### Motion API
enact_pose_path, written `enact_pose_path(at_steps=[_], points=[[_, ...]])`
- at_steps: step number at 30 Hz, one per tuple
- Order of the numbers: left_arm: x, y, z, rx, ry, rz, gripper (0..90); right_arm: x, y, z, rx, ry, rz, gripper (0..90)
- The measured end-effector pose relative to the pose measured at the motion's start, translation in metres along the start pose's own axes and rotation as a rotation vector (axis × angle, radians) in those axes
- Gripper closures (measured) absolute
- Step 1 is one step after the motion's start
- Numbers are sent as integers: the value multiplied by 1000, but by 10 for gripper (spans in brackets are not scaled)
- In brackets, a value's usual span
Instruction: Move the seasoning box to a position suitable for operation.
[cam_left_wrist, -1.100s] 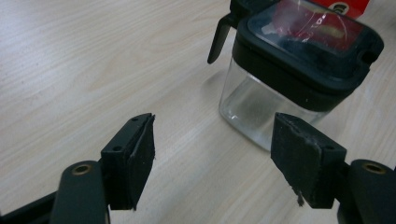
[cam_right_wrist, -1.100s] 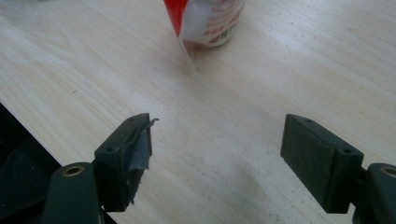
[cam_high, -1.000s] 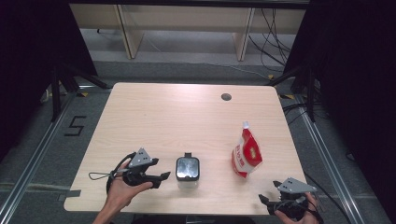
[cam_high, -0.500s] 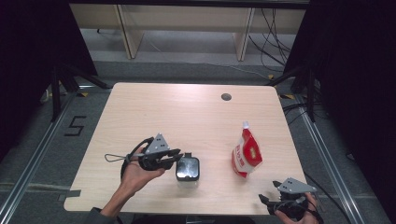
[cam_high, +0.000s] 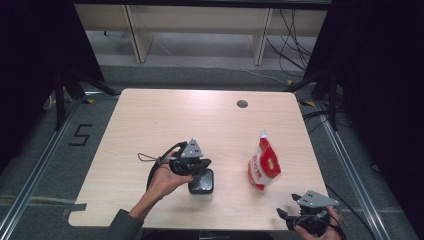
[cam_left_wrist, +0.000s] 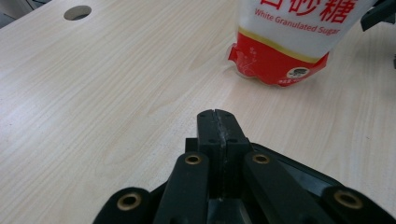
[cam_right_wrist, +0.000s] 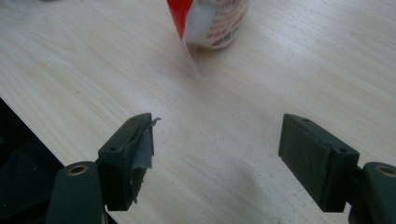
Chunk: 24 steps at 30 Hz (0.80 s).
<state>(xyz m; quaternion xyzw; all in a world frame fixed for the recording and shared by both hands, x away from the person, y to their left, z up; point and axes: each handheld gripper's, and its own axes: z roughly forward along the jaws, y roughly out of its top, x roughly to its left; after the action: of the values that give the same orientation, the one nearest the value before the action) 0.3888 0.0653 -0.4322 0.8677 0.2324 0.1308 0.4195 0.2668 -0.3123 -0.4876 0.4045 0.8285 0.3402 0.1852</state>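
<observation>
Hovering over the black-lidded clear container (cam_high: 201, 184) near the table's (cam_high: 150, 125) front edge, the left gripper (cam_high: 199, 165) was seen w/ its jaws pressed fully together, nothing between them; in the left gripper view (cam_left_wrist: 217, 122) the two black jaws met tip to tip. Having just been closing, they had no object caught in them. The container was judged untouched: lid on, standing upright on the table, directly beneath/just beside the gripper body in the high view; contact couldn't be told from that angle.

The sugar pouch (cam_high: 263, 164) (red & white, "White Granulated Sugar" printed on it (cam_left_wrist: 299, 42)) was stood upright to the right of the container, apart from it, spout at top capped as far as could be made out. In the right gripper view its base (cam_right_wrist: 212, 23) was seen ahead of the jaws, not between them.

The right gripper (cam_high: 296, 218) was held at the table's front right corner, jaws spread wide, empty (cam_right_wrist: 217, 154), near the pouch but not touching.

Progress, as judged: very early. Nothing lifted, nothing opened, nothing poured. Prob. left to do: container lid to be taken off, pouch to be grasped & uncapped, sugar to be tipped in. Both grasps were yet to be made.
</observation>
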Motion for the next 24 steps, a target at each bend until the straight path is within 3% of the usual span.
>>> enact_pose_path(at_steps=[5, 9, 10, 11, 24], points=[[5, 0, 5, 22, 14, -22, 891, 1, 0, 0, 5, -2, 1, 274], [6, 1, 1, 46, 24, 2, 889, 0, 0, 1, 2, 8, 0, 273], [7, 0, 0, 50, 23, -16, 887, 1, 0, 0, 6, 9, 14, 271], [8, 0, -1, 51, 16, -23, 887, 0, 0, 1, 1, 7, -2, 271], [18, -16, -25, 92, 43, -55, 866, 1, 0, 1, 0, 13, 1, 268]])
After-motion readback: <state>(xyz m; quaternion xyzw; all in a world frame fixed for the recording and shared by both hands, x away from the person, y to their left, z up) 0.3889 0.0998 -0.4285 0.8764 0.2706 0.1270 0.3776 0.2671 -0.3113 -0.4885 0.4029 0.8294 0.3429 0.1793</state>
